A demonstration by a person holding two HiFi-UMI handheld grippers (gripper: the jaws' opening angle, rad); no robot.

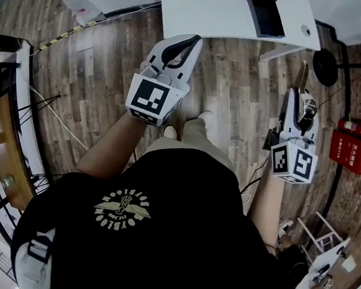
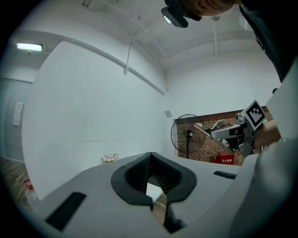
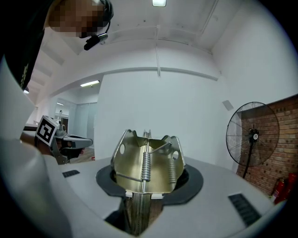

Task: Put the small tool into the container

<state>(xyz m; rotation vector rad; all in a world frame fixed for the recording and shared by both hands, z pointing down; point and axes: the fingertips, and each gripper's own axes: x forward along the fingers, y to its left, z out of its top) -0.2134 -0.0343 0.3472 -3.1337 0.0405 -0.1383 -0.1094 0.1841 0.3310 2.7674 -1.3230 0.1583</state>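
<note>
Clamped in the right claw (image 3: 148, 186), jaws part-closed on it, the small sprung metal tool (image 3: 146, 158) is well apart from the dark container (image 1: 264, 11) on the white worktop (image 1: 209, 8); the left claw (image 2: 150, 162) is closed, empty. Best to bring it level over the opening before releasing.

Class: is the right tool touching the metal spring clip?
Touching. The right gripper view shows the right tool with its jaws clamped on the stem of the metal spring clip, with no gap on either side.

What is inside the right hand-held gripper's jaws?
A metal tool with two springs, gripped by the right hand-held gripper. Its lower end is covered by the jaws.
</note>
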